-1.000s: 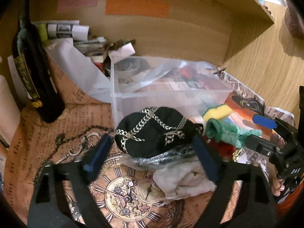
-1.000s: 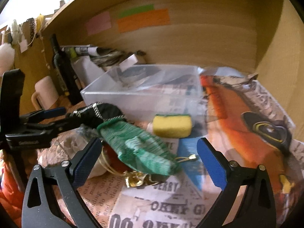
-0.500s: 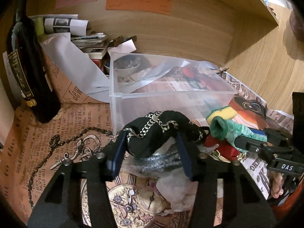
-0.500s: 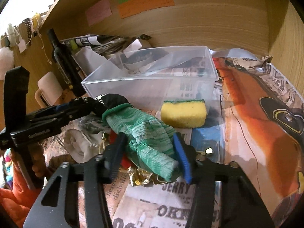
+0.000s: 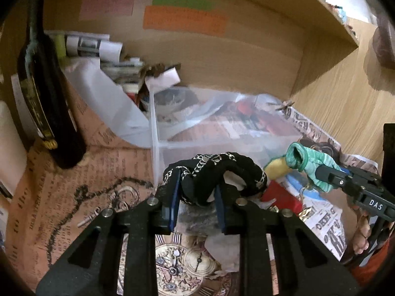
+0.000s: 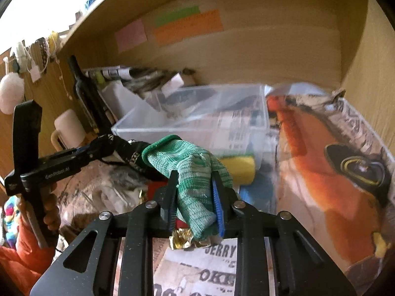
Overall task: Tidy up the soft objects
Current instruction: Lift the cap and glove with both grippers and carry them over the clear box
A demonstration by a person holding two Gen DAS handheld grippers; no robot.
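My left gripper (image 5: 196, 197) is shut on a black cloth with silver chain trim (image 5: 222, 172) and holds it lifted in front of the clear plastic bin (image 5: 222, 138). My right gripper (image 6: 195, 197) is shut on a green knitted glove (image 6: 195, 170) and holds it lifted before the same bin (image 6: 197, 123). The glove (image 5: 311, 162) and right gripper show at the right of the left wrist view. The black cloth (image 6: 130, 153) shows left in the right wrist view. A yellow sponge (image 6: 239, 170) lies behind the glove.
A dark bottle (image 5: 42, 93) stands at the left by a cream mug (image 6: 68, 128). Papers and clutter (image 5: 118, 64) are piled at the back. Pale cloth and grey plastic (image 5: 222, 241) lie under the black cloth. A red item (image 5: 281, 194) and gold foil (image 6: 181, 239) lie on the newsprint mat.
Both grippers went from open to shut, the left on the black cloth and the right on the green glove. Both items have been lifted off the pile.
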